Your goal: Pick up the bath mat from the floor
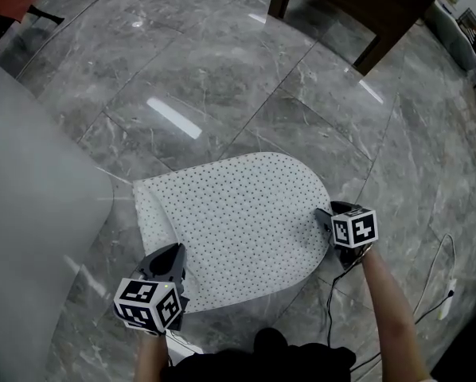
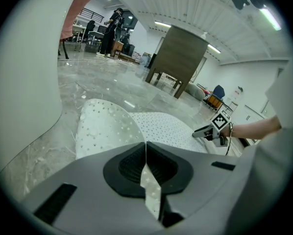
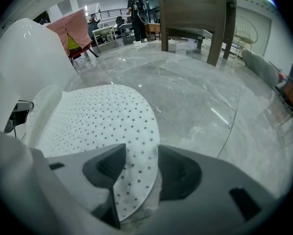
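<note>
We see the white, hole-dotted bath mat (image 1: 246,213) on the grey marble floor (image 1: 222,78), its rounded end pointing away from us and its straight end to our left. Most of it lies flat. The near left corner curls up off the floor, where the left claw (image 2: 146,153) has it: the jaws are closed tight, with a thin strip of the mat's edge pinched between them.

The right claw (image 3: 136,165) sits at the mat's right edge, tipped steeply down. Its jaws stand wide apart and the mat's rim runs up between them, bent into a gentle curve. The pads are not clamped on it, so this claw holds nothing. From the left claw's camera the right one shows across the mat, with a bare forearm behind it.

Beyond the mat stands a dark wooden table (image 1: 365,6) – well apart from it. A thin cable (image 1: 437,261) trails over the floor to our right.
</note>
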`<action>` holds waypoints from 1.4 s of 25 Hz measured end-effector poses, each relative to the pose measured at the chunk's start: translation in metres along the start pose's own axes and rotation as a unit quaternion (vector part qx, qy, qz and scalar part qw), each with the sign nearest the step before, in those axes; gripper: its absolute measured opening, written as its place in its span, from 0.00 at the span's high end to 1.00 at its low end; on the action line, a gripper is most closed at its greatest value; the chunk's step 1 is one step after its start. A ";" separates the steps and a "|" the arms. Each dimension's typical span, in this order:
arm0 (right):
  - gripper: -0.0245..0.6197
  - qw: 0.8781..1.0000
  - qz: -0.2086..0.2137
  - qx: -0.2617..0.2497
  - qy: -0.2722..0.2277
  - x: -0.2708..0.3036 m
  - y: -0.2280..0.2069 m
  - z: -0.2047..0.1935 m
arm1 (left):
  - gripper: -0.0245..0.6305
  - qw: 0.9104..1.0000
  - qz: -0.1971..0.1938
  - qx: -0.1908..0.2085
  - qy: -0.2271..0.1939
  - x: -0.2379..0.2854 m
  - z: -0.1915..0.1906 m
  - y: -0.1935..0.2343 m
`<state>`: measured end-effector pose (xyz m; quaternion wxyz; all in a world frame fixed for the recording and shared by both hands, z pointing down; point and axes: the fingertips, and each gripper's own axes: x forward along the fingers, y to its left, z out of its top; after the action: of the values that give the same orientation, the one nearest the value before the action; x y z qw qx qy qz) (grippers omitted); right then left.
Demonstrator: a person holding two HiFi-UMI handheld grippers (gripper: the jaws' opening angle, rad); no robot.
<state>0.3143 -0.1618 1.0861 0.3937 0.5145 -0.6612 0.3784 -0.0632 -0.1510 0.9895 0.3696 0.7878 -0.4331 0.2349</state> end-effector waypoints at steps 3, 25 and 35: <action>0.70 1.000 0.022 0.016 -0.002 0.000 0.009 0.000 | 0.97 1.000 0.001 0.000 0.002 0.000 -0.002 0.001; 0.92 0.997 0.074 -0.002 -0.037 -0.050 0.096 0.024 | 0.97 0.996 0.081 -0.025 -0.024 -0.047 -0.012 0.050; 0.92 0.994 0.092 0.044 -0.046 -0.107 0.129 0.047 | 0.97 0.992 0.110 -0.058 -0.014 -0.099 0.007 0.048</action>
<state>0.1986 -0.1394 0.9578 0.3032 0.4849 -0.7060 0.4178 -0.1552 -0.1231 0.9352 0.3806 0.7160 -0.5347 0.2377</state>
